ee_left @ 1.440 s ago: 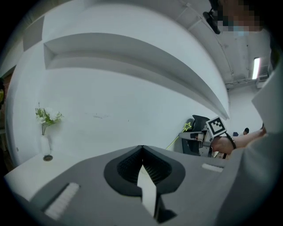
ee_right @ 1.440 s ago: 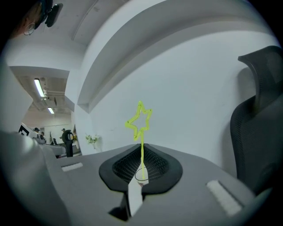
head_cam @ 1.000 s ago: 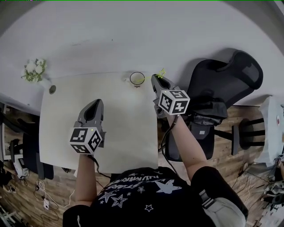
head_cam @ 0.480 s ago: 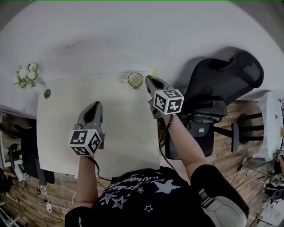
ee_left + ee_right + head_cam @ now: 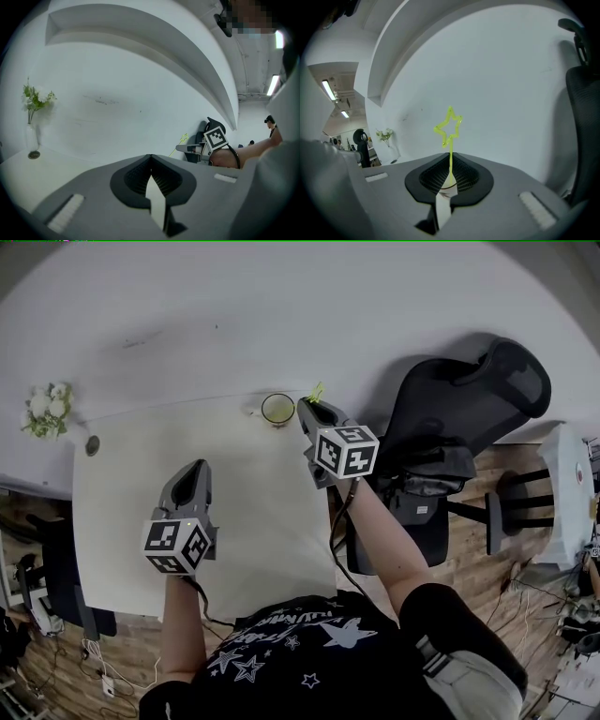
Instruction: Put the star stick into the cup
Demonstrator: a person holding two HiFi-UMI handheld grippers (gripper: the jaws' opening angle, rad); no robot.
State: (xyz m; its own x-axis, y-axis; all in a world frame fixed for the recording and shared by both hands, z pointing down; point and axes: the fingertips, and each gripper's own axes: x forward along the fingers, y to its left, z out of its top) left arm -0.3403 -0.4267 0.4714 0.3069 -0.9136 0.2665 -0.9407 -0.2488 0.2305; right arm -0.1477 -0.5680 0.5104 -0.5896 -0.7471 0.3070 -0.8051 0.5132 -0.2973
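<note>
right gripper (image 5: 450,164): upper centre of head view, jaws pinching the star stick (image 5: 449,127) by its stem, star upright above them, just right of the cup (image 5: 277,409). cup: far edge of white table (image 5: 131,502). left gripper (image 5: 150,159): lower left, over the table, jaws pressed together, nothing between.

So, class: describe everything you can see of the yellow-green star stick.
The thin yellow-green star-topped stick looks like plastic: a straight stem ending in an open star outline. It stands upright, its stem clamped in the shut right tongs, with the star above them. It is near the round cup, not inside it.
</note>
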